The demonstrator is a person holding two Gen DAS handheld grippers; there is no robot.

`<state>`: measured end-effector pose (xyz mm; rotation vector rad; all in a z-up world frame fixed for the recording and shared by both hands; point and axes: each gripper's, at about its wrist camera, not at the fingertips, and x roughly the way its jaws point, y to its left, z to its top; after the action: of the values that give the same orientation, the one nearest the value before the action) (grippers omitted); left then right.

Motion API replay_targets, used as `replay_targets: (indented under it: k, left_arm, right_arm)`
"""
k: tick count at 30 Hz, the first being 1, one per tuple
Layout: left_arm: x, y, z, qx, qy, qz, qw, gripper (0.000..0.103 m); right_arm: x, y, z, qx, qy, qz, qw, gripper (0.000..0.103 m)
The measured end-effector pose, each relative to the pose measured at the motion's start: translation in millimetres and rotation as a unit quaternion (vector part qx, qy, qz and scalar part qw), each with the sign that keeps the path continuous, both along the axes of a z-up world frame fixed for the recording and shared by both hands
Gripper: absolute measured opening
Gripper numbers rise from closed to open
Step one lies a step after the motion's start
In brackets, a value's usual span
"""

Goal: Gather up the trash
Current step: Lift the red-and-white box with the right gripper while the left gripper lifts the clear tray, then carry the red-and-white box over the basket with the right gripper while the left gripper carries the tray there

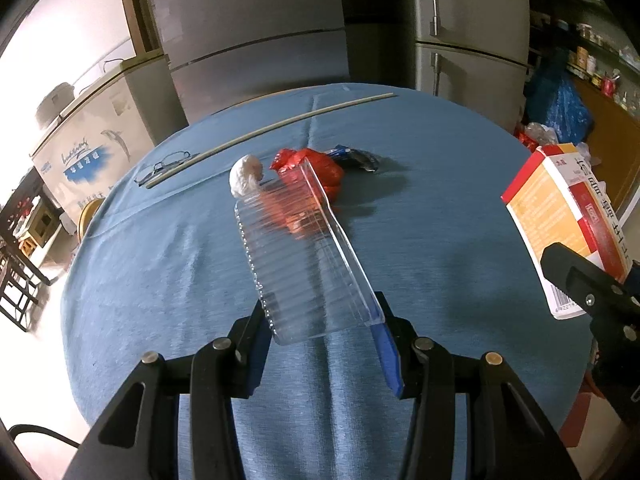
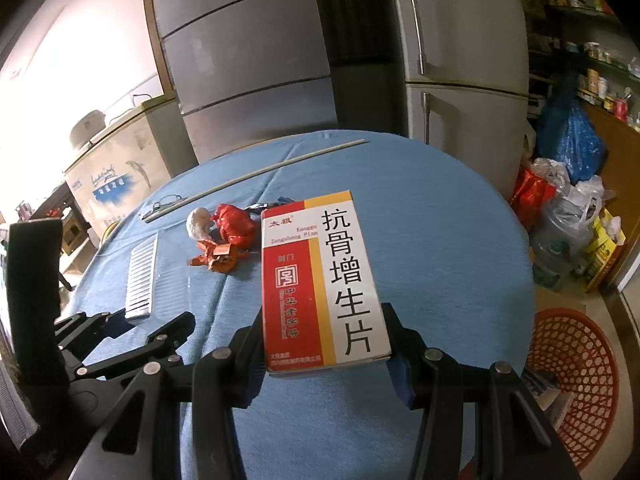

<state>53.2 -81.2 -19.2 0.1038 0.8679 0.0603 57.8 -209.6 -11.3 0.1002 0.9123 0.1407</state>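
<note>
My left gripper (image 1: 322, 320) is shut on a clear ribbed plastic tray (image 1: 296, 256) and holds it above the blue tablecloth (image 1: 160, 280). The tray also shows in the right wrist view (image 2: 140, 280). My right gripper (image 2: 326, 344) is shut on a red, yellow and white medicine box (image 2: 320, 280), held over the table; the box also shows at the right of the left wrist view (image 1: 568, 216). On the table lie a white crumpled wad (image 1: 245, 174), a red wrapper (image 1: 316, 170) and a blue wrapper (image 1: 354, 156).
An orange mesh waste basket (image 2: 576, 380) stands on the floor right of the table. Glasses (image 1: 160, 168) and a long thin stick (image 1: 272, 136) lie at the table's far left. Fridges stand behind; bags (image 2: 568, 216) pile at the right.
</note>
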Motion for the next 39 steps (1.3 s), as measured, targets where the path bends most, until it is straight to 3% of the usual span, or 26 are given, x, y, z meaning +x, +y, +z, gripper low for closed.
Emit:
replay_targets:
  k: [39]
  left_arm:
    - [-2.3,-66.3,-9.1,0.008,0.017,-0.075,0.997,0.049]
  right_arm:
    - [-32.6,-86.1,-9.1,0.002,0.015,-0.1,0.995,0.054]
